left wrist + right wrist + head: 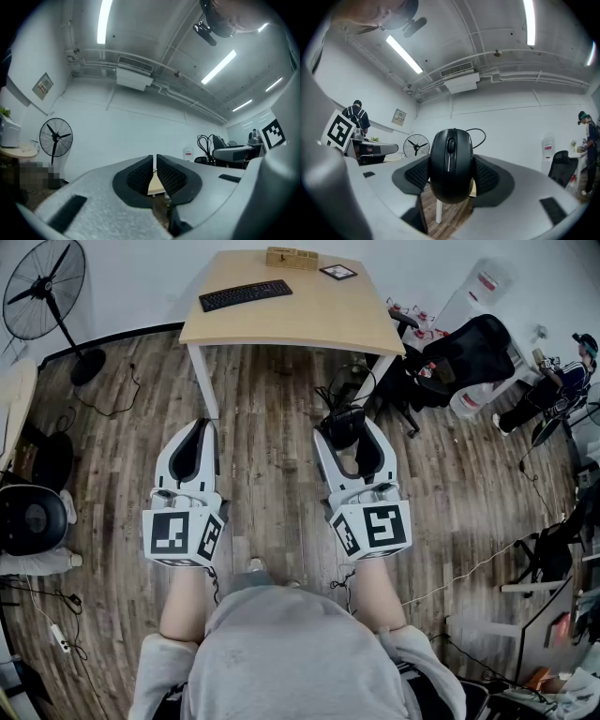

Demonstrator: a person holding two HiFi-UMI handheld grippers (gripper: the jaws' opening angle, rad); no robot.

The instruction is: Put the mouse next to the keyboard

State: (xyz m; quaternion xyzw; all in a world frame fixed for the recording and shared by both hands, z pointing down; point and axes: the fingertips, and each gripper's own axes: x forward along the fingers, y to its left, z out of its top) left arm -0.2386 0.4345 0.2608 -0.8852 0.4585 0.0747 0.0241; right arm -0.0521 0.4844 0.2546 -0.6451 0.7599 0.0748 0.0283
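We grip the mouse (451, 164) in our right tongs (347, 429) (left tongs (200, 427) closed, empty), but its loose cable (480, 133) could snag short of the desk (309, 315) at twelve o'clock.

Fan (42, 285) left of wooden table (328, 310); black office chair (469, 348) right.

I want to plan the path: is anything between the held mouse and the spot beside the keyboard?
Nothing visible does. The right gripper holds the mouse over open floor, and the table beside the keyboard is bare; the wooden box sits farther back.
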